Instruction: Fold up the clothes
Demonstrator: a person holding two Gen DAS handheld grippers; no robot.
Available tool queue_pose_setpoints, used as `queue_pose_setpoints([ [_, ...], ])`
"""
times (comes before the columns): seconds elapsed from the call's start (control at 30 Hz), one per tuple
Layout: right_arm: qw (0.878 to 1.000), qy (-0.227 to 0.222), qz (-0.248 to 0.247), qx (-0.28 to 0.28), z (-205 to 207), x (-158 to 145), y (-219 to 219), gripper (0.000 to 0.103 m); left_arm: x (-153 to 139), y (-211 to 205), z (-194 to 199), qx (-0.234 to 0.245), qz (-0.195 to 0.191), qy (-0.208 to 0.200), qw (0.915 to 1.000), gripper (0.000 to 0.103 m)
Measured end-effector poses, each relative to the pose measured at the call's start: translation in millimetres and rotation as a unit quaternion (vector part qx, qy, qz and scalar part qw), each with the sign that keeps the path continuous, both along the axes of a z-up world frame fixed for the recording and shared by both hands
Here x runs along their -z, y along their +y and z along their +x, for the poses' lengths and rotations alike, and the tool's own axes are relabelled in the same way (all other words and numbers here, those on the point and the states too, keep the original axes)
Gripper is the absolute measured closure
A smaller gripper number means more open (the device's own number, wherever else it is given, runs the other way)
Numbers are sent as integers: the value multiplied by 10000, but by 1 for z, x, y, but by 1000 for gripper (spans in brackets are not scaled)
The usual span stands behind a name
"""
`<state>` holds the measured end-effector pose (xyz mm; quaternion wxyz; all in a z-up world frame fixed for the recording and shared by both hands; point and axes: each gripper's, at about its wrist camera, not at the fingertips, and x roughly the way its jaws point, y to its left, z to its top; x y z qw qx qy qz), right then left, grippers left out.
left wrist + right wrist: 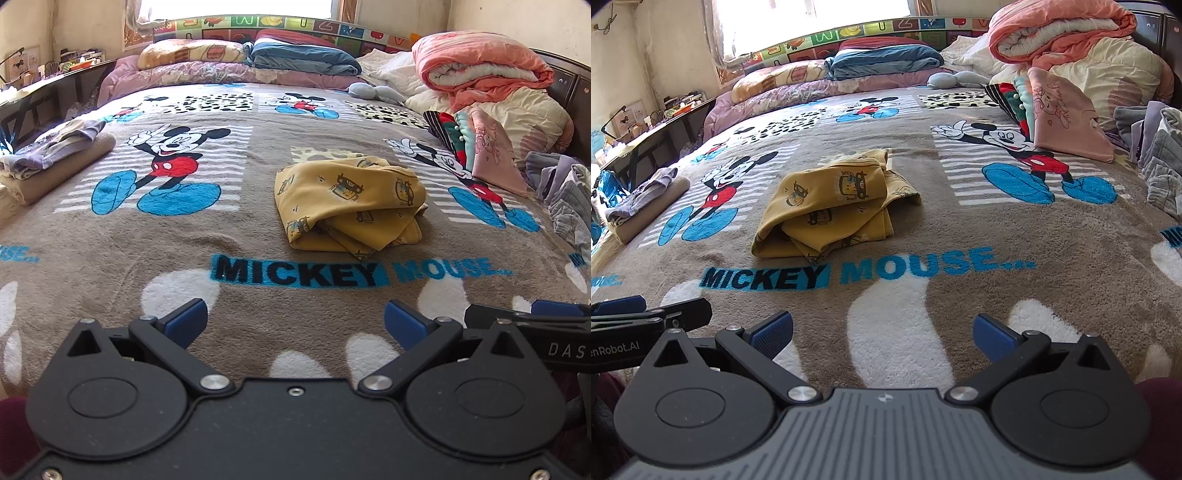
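Note:
A yellow garment with small car prints (347, 199) (831, 206) lies loosely folded in a bundle on the Mickey Mouse blanket (184, 240) (960, 229), mid-bed. My left gripper (295, 323) hovers low near the bed's front edge, well short of the garment, open with nothing between its blue pads. My right gripper (882, 334) sits beside it, also open and empty. Each gripper's edge shows in the other's view: the right one (535, 314) at far right, the left one (646, 314) at far left.
A stack of folded clothes (55, 155) (646, 199) rests at the left edge. A heap of unfolded clothes (561, 192) (1156, 158) and a pink garment (491, 147) (1067, 114) lie at right. Pillows and quilts (480, 66) line the head of the bed.

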<state>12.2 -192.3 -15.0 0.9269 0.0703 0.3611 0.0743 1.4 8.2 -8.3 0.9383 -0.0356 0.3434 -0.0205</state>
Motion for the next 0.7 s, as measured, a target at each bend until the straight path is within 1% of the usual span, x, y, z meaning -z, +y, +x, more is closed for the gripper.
queue_pose_setpoints([
  [0.7,10000,38,22,0,2,3,0,0,2,0,2,-28,-100,-23,9999,0],
])
